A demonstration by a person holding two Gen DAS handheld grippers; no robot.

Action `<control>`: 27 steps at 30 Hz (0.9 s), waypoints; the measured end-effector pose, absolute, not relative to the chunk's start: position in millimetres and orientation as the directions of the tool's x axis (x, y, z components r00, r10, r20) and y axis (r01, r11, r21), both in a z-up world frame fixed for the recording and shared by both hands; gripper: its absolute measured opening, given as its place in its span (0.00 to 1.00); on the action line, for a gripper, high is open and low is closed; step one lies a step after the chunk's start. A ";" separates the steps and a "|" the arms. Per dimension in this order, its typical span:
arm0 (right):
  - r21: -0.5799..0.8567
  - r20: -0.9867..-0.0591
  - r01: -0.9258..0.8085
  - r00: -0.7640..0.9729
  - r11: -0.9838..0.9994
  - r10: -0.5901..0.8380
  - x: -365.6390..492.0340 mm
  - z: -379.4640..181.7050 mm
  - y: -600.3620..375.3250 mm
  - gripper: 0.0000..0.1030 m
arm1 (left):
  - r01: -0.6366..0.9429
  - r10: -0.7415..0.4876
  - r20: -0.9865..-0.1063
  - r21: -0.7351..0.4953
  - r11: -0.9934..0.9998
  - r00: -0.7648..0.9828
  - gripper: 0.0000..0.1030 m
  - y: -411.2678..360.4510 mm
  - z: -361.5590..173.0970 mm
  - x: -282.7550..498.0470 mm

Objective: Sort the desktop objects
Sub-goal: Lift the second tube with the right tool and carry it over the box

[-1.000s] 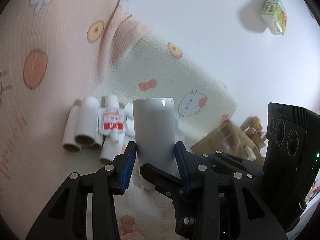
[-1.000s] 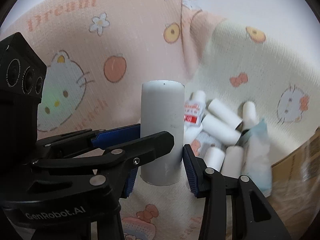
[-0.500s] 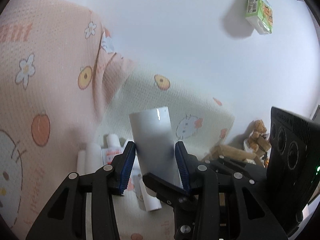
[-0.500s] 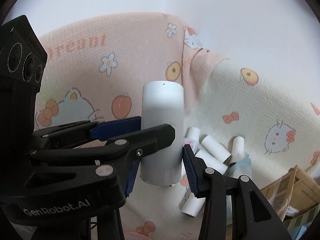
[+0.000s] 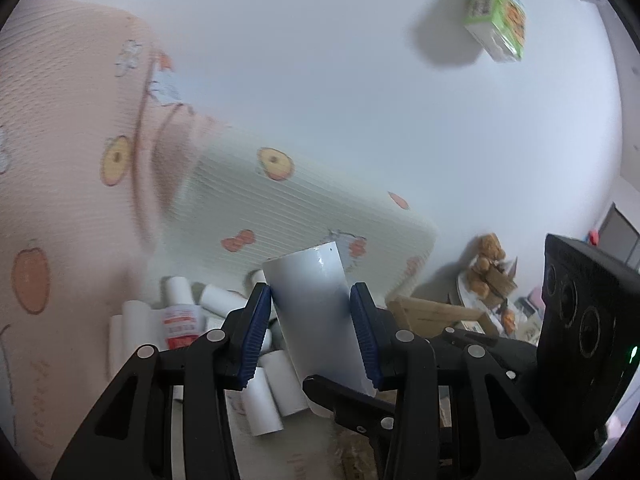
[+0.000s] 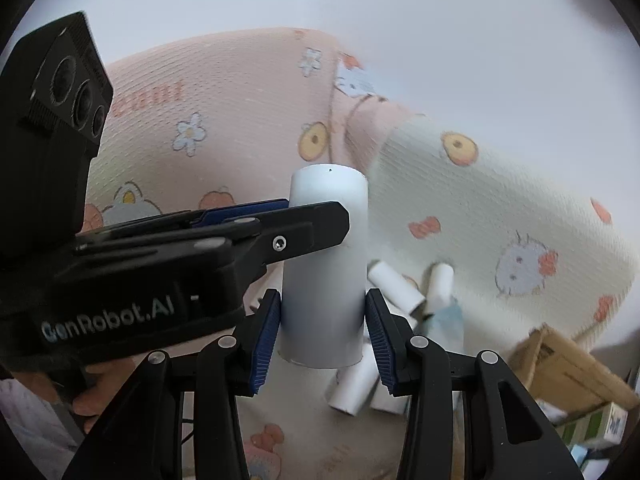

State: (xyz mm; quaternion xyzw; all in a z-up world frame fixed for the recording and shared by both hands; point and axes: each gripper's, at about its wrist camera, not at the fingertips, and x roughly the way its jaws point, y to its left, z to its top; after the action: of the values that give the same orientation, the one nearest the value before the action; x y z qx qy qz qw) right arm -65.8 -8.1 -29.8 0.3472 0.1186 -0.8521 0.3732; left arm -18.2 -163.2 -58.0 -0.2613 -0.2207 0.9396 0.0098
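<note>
A tall white cylinder (image 5: 320, 340) is clamped by both grippers at once and held upright above the mat. My left gripper (image 5: 311, 320) is shut on it, blue pads pressing both sides. In the right wrist view my right gripper (image 6: 323, 320) is shut on the cylinder's (image 6: 328, 192) lower end, while the left gripper (image 6: 316, 210) reaches in from the left and grips higher up. Below lie several small white rolls (image 5: 264, 400) (image 6: 396, 284), a glue bottle (image 5: 180, 320) with a red label and a pale blue packet (image 6: 444, 320).
A pink and cream cartoon-print mat (image 5: 72, 208) (image 6: 500, 200) covers the surface up to a white wall. Cardboard boxes (image 5: 432, 312) (image 6: 560, 364) and a teddy bear (image 5: 488, 256) sit to the right. A green pack (image 5: 496, 28) hangs on the wall. A person's hand (image 6: 92, 396) holds the left gripper.
Both grippers have risen together with the white cylinder still clamped. The pile of small rolls and the mat have dropped lower in both views, and more wall shows.
</note>
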 end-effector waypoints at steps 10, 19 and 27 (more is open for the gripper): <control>0.229 -0.692 0.622 -0.436 -0.748 -0.575 -92.2 -21.9 55.9 0.39 | -0.001 0.166 -0.500 -0.312 -0.950 -0.850 0.43 -105.6 -44.3 -52.3; 0.224 -0.690 0.578 -0.475 -0.785 -0.547 -102.3 -24.3 104.3 0.39 | -0.058 0.187 -0.538 -0.247 -0.967 -0.822 0.43 -51.9 -42.2 -79.5; 0.258 -0.710 0.528 -0.465 -0.809 -0.530 -119.2 -37.2 144.4 0.39 | -0.102 0.216 -0.593 -0.219 -0.970 -0.776 0.43 -9.2 -49.3 -104.7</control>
State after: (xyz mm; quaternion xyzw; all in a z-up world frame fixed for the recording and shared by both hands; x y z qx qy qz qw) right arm -119.2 144.4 -37.2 0.4150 -0.0012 -0.8557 0.3090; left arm -104.7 -9.2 -49.3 -0.3240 -0.0876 0.9382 0.0847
